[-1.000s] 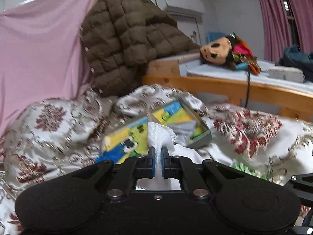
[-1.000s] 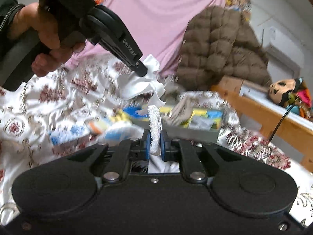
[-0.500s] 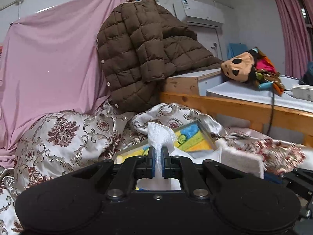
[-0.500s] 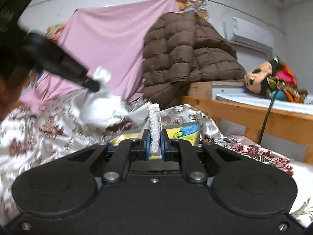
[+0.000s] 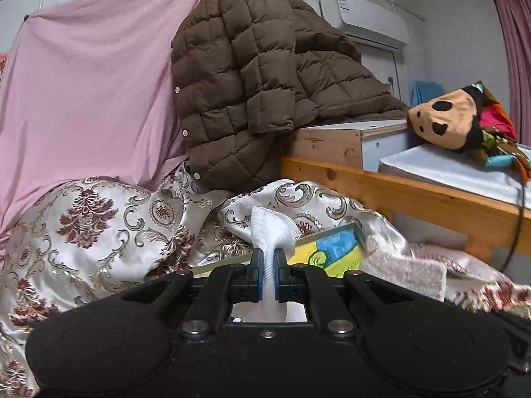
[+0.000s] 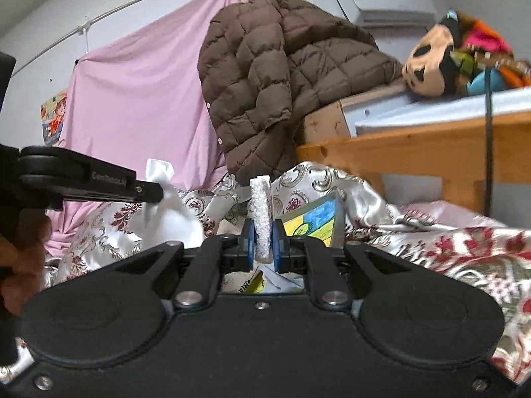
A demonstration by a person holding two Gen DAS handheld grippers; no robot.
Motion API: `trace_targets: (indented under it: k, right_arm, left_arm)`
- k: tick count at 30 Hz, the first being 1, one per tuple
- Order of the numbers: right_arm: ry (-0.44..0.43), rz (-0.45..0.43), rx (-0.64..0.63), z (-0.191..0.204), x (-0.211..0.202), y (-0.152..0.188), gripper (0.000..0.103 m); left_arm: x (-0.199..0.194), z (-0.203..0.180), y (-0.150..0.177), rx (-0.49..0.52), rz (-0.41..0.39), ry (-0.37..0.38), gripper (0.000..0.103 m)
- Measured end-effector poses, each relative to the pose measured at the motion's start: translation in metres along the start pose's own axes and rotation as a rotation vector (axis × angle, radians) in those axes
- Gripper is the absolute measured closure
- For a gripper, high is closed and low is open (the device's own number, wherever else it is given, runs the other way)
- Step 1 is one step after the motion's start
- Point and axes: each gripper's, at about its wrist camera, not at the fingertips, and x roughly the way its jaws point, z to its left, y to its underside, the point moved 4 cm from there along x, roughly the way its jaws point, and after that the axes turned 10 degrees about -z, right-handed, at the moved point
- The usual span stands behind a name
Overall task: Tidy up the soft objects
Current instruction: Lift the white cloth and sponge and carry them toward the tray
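I see soft, even indoor light without glare, fisheye bending near the air conditioner [image 5: 363, 16], and motion blur below the wooden bed frame [image 5: 398, 195].

Left gripper [image 5: 268, 270]: I see a gauze cloth [image 5: 270, 229] between its jaws, standing up in front of me.
Right gripper [image 6: 263, 243]: a thin pad [image 6: 261, 212] sits edge-on between its jaws; the left gripper [image 6: 156, 194] lies to its left, with the cloth [image 6: 166, 205] hanging from its tip.
Bedspread [image 5: 99, 232]: spread below and ahead of both grippers.
Picture box [image 5: 335, 248]: on the bedspread, just right of the cloth, partly under folds.
Jacket [image 5: 252, 93]: behind the bedspread, draped onto the cabinet [image 5: 332, 142].
Sheet [image 5: 86, 99]: hung left of the jacket, behind the bedspread.
Bed frame [image 5: 398, 195]: right of the jacket.
Plush toy [image 5: 454, 119]: on the mattress [image 5: 448, 169], far right.
Air conditioner [image 5: 365, 16]: on the wall above the jacket.
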Motion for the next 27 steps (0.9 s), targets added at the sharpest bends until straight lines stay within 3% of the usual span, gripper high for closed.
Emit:
trace_targets:
  k: [5,9,14,20,27]
  right_arm:
    - [-0.018,0.056,0.029,-0.015,0.036,0.003,0.098]
    - [-0.029,0.175,0.025,-0.019,0.063,0.013,0.098]
    - [0.028,0.274,0.035,-0.026,0.085,0.025,0.097]
    - [0.061,0.296,0.064,-0.036,0.09,0.028,0.094]
    - [0.076,0.286,0.061,-0.042,0.082,0.025,0.091]
  left_arm:
    - [0.025,-0.008,0.012,-0.009,0.014,0.012,0.097]
    - [0.04,-0.013,0.027,-0.024,0.047,0.026,0.097]
    - [0.054,-0.022,0.051,-0.019,0.126,0.031,0.097]
    - [0.067,-0.03,0.073,-0.049,0.201,0.031,0.095]
    - [0.066,-0.03,0.078,-0.083,0.223,0.05,0.085]
